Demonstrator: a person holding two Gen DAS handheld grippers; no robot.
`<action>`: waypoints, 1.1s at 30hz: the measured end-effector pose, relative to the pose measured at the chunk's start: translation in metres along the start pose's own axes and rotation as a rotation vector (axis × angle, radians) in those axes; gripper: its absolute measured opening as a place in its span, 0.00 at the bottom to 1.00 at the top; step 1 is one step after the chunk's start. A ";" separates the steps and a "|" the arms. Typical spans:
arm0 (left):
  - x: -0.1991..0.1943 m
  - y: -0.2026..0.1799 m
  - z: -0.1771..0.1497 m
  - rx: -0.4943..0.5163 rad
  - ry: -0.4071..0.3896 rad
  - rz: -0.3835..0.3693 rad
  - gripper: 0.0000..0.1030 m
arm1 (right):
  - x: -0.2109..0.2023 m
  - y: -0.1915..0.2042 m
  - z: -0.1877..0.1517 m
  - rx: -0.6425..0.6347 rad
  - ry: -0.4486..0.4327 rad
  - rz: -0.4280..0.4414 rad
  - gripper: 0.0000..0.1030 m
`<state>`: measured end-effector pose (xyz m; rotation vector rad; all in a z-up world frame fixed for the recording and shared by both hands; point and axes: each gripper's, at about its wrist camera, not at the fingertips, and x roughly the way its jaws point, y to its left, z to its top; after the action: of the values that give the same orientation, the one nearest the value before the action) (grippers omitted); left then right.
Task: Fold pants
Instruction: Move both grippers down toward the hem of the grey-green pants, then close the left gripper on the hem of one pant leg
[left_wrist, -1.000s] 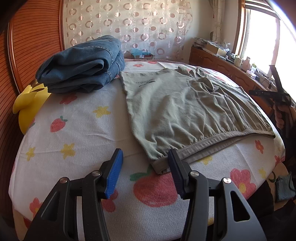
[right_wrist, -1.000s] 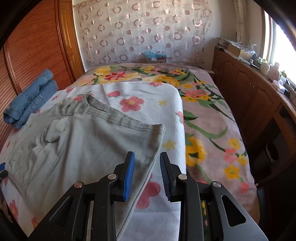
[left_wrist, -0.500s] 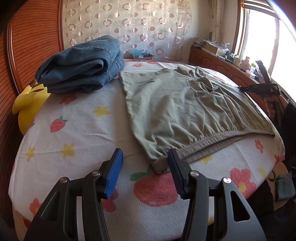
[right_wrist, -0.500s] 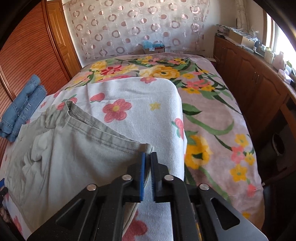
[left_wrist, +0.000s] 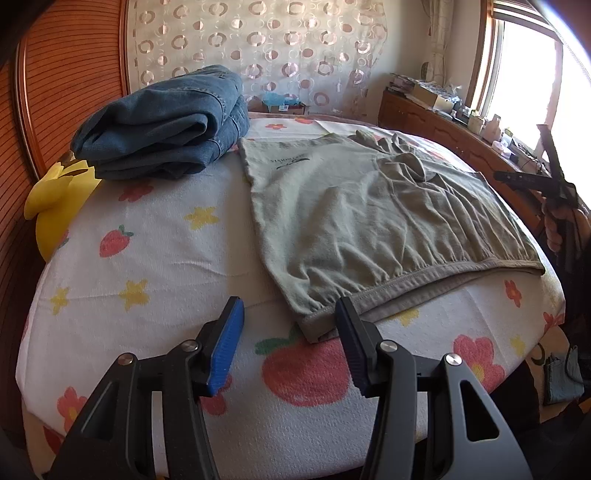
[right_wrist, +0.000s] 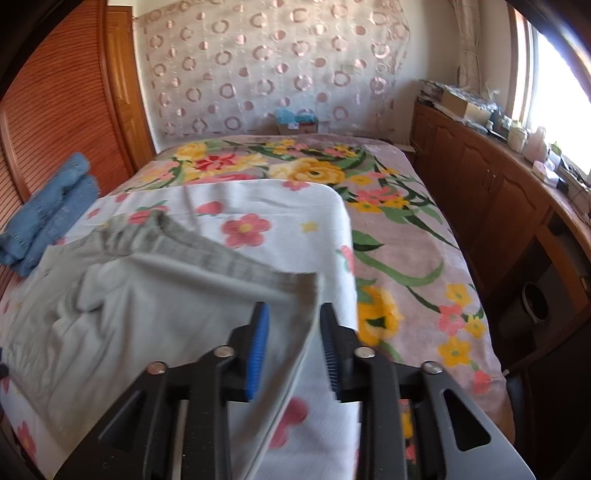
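Pants (left_wrist: 369, 221), grey-green, lie spread flat on the white fruit-print sheet (left_wrist: 166, 258) over the bed. My left view shows what the right cannot: the elastic waistband (left_wrist: 417, 280) running across the near edge, its corner just ahead of my left tool (left_wrist: 290, 347), and my right hand (left_wrist: 554, 229) off at the far side by the window. It also shows the folded jeans (left_wrist: 162, 129) stacked near the headboard, with a yellow plush (left_wrist: 55, 199) beside them at the bed's edge.

My right view shows the other end: the pants (right_wrist: 147, 314) with the hem corner (right_wrist: 306, 291) lifted and blurred, the floral blanket (right_wrist: 388, 229) covering the far part of the bed, and the wooden cabinets (right_wrist: 498, 206) along the window wall. The jeans (right_wrist: 48, 210) appear here at the far left.

A small cardboard box (right_wrist: 297, 123) sits at the foot of the curtain; its contents are too small to make out.

Left tool: spread wide, gripping nothing, right finger just beside the waistband corner. Right tool (right_wrist: 293, 347): parted, hem edge hanging between the pads (right_wrist: 258, 347); I cannot tell whether either pad touches the cloth.
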<state>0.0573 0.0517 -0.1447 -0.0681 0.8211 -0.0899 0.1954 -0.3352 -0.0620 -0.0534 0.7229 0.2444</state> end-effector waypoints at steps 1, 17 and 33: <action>0.000 -0.001 0.000 0.002 0.001 0.000 0.51 | -0.009 0.006 -0.008 -0.012 -0.015 0.014 0.34; 0.000 -0.014 0.002 0.053 0.000 -0.040 0.12 | -0.072 0.038 -0.104 -0.039 -0.070 0.113 0.37; -0.014 -0.062 0.049 0.177 -0.064 -0.098 0.06 | -0.084 0.032 -0.120 0.014 -0.065 0.135 0.39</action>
<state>0.0804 -0.0071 -0.0950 0.0556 0.7433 -0.2513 0.0493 -0.3370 -0.0951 0.0163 0.6646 0.3682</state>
